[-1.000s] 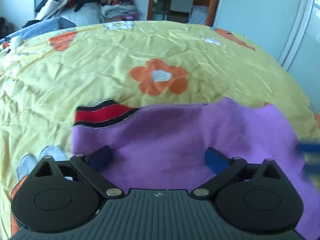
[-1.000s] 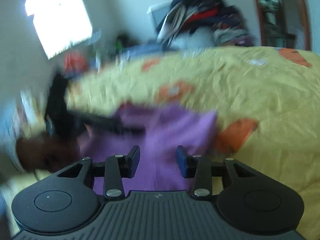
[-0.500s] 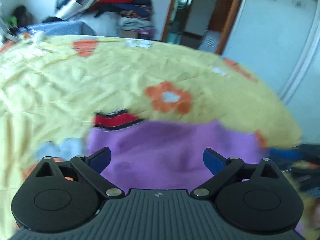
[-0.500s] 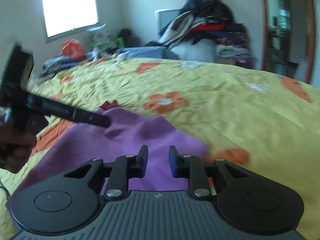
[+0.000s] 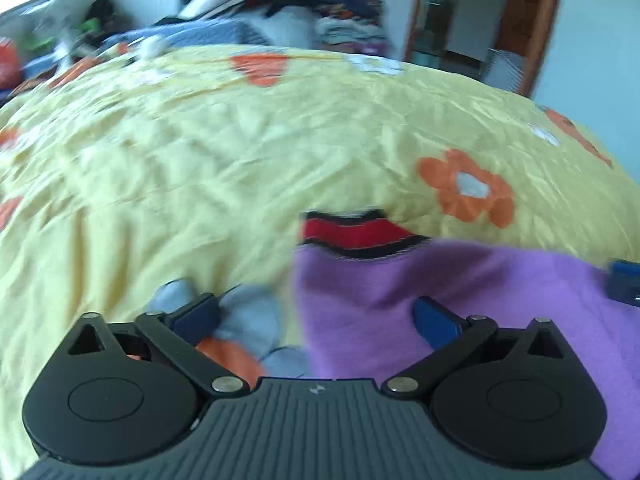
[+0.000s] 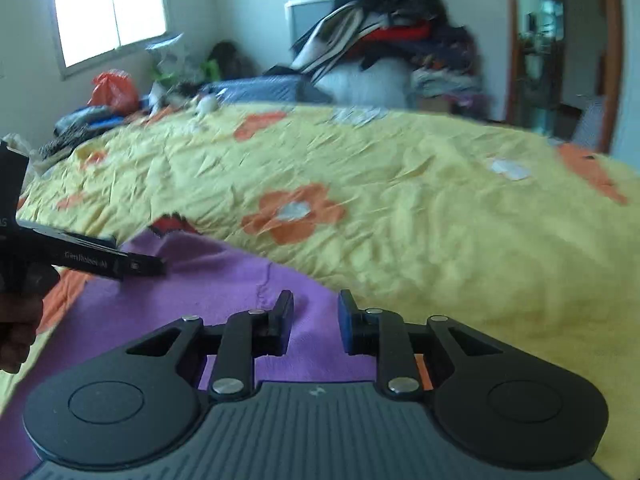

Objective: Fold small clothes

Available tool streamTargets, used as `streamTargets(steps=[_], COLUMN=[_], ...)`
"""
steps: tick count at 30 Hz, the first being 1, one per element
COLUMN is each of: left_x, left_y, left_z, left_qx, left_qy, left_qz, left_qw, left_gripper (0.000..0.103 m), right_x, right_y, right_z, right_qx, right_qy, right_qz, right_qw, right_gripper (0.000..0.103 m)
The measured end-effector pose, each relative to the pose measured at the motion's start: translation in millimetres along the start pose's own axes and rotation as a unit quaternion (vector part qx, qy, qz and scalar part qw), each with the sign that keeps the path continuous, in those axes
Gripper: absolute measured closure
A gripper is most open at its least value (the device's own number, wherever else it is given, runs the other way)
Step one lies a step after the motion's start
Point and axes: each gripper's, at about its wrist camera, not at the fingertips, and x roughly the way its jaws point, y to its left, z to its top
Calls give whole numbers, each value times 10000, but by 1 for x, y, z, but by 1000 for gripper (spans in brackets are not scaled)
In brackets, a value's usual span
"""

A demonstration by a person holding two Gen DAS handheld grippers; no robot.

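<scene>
A small purple garment (image 5: 460, 292) with a red-and-black striped trim (image 5: 352, 232) lies flat on the yellow flowered bedspread (image 5: 200, 168). My left gripper (image 5: 316, 320) is open wide and low over the garment's left edge, one finger over the bedspread and the other over purple cloth. My right gripper (image 6: 314, 322) hovers over the garment's (image 6: 180, 312) near right part, open by a narrow gap with nothing between the fingers. In the right wrist view the left gripper (image 6: 120, 264) reaches in from the left, held by a hand (image 6: 20, 320).
The bedspread (image 6: 420, 208) stretches far behind and to the right of the garment. A heap of clothes (image 6: 384, 52) is stacked past the bed's far side. A window (image 6: 108, 12) is at back left and a wooden door frame (image 6: 614, 60) at back right.
The left gripper has shifted left, so the garment's left edge now sits between its fingers. The right gripper's gap narrowed from a second ago and its view steadied.
</scene>
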Motion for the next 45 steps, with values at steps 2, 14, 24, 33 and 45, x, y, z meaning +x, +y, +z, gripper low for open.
streamTargets(steps=[2, 14, 24, 33, 45], left_x=[-26, -87, -138, -152, -157], left_y=[10, -49, -64, -82, -88], left_z=[-3, -82, -139, -175, -196], left_qx=[-273, 734, 805, 1009, 1447], left_qy=[-161, -190, -184, -82, -197], left_qz=[-273, -1603, -1891, -1732, -1452], left_qw=[9991, 9841, 9785, 9797, 9786], left_gripper=[7, 2, 0, 0, 0], right_x=[-24, -65, -103, -74, -29], right_y=[-2, 12, 52, 60, 11], right_z=[-16, -71, -127, -64, -27], right_qx=[140, -499, -1164, -806, 45], right_qy=[-24, 96, 207, 32, -1], right_qz=[401, 308, 509, 108, -264], right_qw=[9991, 9982, 9917, 9967, 9996], right_gripper=[78, 79, 83, 80, 72])
